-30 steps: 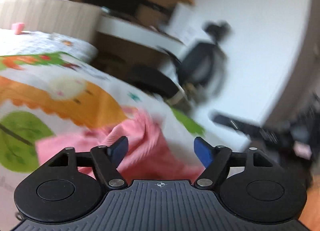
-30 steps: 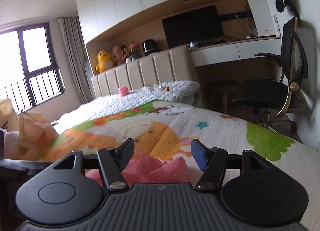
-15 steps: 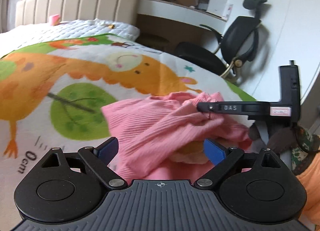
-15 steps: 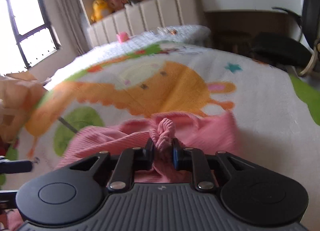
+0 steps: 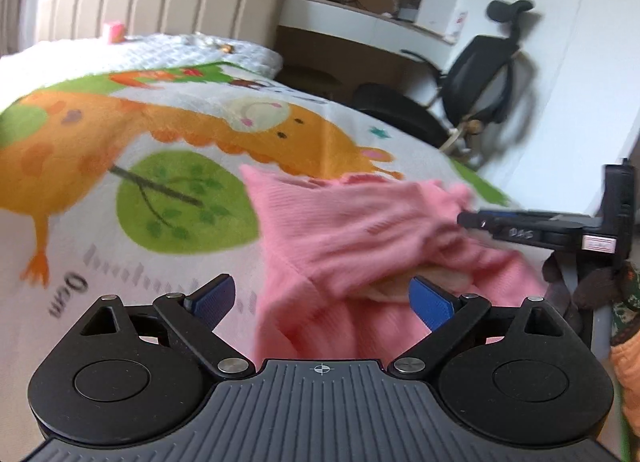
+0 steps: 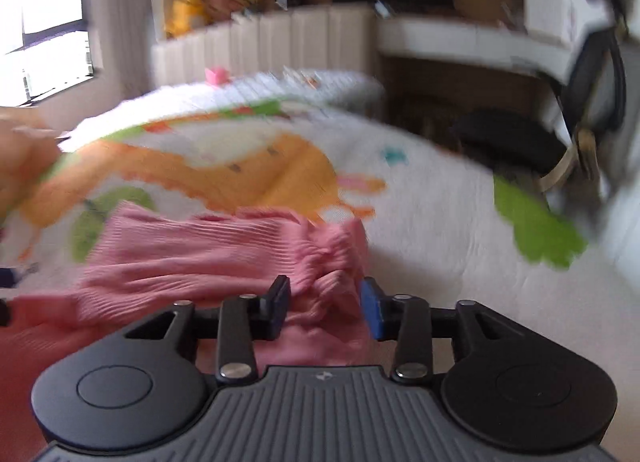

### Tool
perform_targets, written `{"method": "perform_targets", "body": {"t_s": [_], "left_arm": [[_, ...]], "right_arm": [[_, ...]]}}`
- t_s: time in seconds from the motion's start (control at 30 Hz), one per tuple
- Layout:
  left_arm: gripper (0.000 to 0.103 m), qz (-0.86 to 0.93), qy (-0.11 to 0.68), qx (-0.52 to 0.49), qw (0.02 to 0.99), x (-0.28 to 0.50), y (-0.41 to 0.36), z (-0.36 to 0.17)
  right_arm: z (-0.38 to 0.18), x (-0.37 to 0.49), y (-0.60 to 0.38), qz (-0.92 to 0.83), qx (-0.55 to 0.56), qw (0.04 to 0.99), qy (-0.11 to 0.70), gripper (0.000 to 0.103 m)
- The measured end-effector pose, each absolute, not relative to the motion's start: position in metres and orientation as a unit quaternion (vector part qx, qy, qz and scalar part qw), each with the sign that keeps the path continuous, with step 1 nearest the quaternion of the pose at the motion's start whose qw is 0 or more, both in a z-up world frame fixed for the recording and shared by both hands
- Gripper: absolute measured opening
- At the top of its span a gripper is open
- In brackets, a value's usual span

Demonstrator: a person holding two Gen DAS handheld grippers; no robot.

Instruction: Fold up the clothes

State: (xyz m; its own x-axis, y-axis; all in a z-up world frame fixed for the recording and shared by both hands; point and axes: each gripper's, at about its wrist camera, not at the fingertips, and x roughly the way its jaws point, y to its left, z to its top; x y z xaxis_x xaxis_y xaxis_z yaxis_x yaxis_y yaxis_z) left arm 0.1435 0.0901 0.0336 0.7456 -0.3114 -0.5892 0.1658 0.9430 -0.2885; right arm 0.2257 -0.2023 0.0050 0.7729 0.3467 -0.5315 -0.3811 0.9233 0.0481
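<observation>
A crumpled pink ribbed knit garment (image 5: 360,230) lies near the right-hand edge of the bed's white blanket printed with an orange giraffe (image 5: 120,134). The right gripper (image 6: 325,300) has jaws opening, bunched pink fabric between them, unpressed. The left gripper (image 5: 320,298) hovers spread wide over the garment, gripping nothing.

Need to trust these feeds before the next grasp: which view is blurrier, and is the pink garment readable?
Right wrist view: heavy motion smear across bed and room, window blown out; pink ribbed garment ribbing still readable. Left wrist view: sharper, garment and office chair slightly smeared; fisheye bends both.
</observation>
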Motion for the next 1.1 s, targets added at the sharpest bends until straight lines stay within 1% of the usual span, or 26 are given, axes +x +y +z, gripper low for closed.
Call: {"method": "perform_targets", "body": {"t_s": [0.07,0.13,0.2,0.37,0.47,0.57,0.6,0.63,0.67,0.73,0.9,1.0,1.1], "left_arm": [[0.098,-0.162,0.332,-0.144,0.918,0.128,0.099,0.026],[0.098,-0.166,0.333,-0.157,0.915,0.108,0.104,0.016],[0.098,-0.148,0.335,-0.146,0.919,0.09,0.103,0.011],[0.099,-0.14,0.313,-0.049,0.938,0.047,0.081,0.02],[0.1,-0.177,0.29,0.002,0.94,0.023,0.063,0.03],[0.1,-0.188,0.272,0.044,0.943,0.001,0.05,0.034],[0.101,-0.185,0.268,0.055,0.944,-0.005,0.047,0.034],[0.101,-0.182,0.267,0.063,0.944,-0.01,0.045,0.034],[0.101,-0.182,0.267,0.067,0.944,-0.014,0.044,0.035],[0.102,-0.186,0.269,0.072,0.942,-0.017,0.042,0.035],[0.103,-0.178,0.26,0.125,0.941,-0.004,0.012,0.026],[0.103,-0.127,0.256,0.2,0.937,0.024,-0.019,0.007],[0.103,-0.05,0.234,0.283,0.929,0.06,-0.039,-0.014]], "right_arm": [[0.022,0.184,-0.211,0.23,-0.051,0.941,0.245,0.06],[0.029,0.142,-0.218,0.269,-0.069,0.932,0.233,0.06],[0.022,0.102,-0.216,0.305,-0.094,0.914,0.249,0.06],[-0.011,0.031,-0.185,0.376,-0.144,0.861,0.312,0.06],[-0.028,0.016,-0.155,0.4,-0.152,0.845,0.322,0.06],[-0.042,0.017,-0.129,0.387,-0.188,0.848,0.31,0.058],[-0.043,0.018,-0.123,0.385,-0.199,0.851,0.297,0.036],[-0.041,0.018,-0.119,0.376,-0.22,0.853,0.286,0.018],[-0.037,0.021,-0.116,0.36,-0.242,0.86,0.27,0.003],[-0.017,0.03,-0.118,0.331,-0.251,0.879,0.232,0.003],[0.05,0.053,-0.144,0.294,-0.196,0.919,0.173,0.003],[0.069,0.057,-0.151,0.29,-0.184,0.926,0.159,0.003],[0.068,0.058,-0.156,0.291,-0.183,0.925,0.161,0.003]]}}
